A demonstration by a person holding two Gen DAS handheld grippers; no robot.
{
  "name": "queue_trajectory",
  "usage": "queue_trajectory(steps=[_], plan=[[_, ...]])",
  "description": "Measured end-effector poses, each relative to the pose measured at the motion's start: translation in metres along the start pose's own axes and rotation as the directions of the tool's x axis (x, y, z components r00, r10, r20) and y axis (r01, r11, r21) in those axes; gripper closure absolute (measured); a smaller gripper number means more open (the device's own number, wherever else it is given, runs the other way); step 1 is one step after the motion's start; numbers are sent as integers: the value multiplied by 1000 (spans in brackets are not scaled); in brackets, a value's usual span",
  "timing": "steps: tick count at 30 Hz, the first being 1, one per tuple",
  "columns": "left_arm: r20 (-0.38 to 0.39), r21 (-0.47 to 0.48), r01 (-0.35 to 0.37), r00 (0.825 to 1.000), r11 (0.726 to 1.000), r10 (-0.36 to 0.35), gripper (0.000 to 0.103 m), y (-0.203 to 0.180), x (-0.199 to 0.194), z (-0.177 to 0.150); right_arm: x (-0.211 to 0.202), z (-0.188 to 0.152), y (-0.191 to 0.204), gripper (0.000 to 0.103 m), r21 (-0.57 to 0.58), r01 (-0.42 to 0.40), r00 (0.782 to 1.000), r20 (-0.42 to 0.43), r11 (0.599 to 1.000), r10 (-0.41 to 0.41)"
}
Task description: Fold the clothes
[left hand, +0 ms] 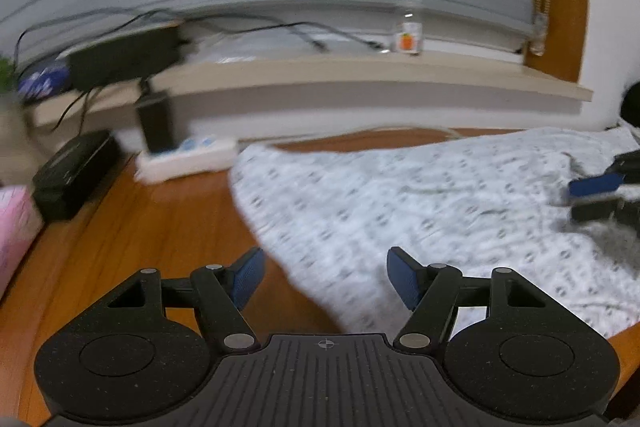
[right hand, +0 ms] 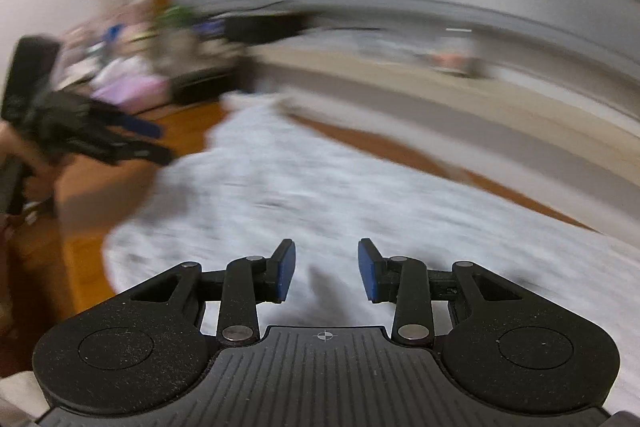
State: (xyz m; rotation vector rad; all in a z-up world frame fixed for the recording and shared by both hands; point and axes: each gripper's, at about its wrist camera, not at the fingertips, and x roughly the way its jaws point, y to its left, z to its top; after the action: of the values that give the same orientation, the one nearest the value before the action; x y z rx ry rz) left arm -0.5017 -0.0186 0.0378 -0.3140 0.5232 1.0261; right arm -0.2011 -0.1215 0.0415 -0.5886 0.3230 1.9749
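Left gripper (left hand: 322, 279) with blue pads spread wide and nothing between them, hovering over the near edge of the garment (left hand: 420, 211); right gripper (right hand: 327, 271) likewise parted and empty, low over the middle of the same cloth. Spread across the wooden floor (left hand: 152, 235), pale, printed with small dark motifs, lying mostly flat with shallow wrinkles and a curved left hem; whether folded once already or merely laid out, impossible to tell from this blur. Judged light, limp and thin, likely to sag and drape when lifted, not slippery against the wood, nothing fragile about it. Best taken at a hem or corner, pinching one layer where the edge meets bare floor, both sides at matching points so the fold falls even. Beyond, a beige ledge (left hand: 360, 75) under grey blinds, hard and straight; a white power strip (left hand: 188, 157), a black box (left hand: 76, 173), a small clear jar (left hand: 408, 35).
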Motion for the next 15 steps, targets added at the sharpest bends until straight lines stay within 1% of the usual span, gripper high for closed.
queue_trajectory(steps=[2,4,10,15], plan=[[-8,-15,-8,1000,1000,8,32,9,-3,-8,21,9,28,67,-43,-57,998,-21,997,56],[-11,-30,-10,1000,1000,9,32,14,-4,-13,30,16,49,67,-70,-101,994,-35,992,99],[-21,-76,-12,1000,997,10,32,30,-9,-27,34,22,101,67,-146,-226,974,-65,963,219],[-14,-87,-5,1000,996,3,32,29,-10,-28,46,20,121,67,-173,-266,962,-112,948,249]])
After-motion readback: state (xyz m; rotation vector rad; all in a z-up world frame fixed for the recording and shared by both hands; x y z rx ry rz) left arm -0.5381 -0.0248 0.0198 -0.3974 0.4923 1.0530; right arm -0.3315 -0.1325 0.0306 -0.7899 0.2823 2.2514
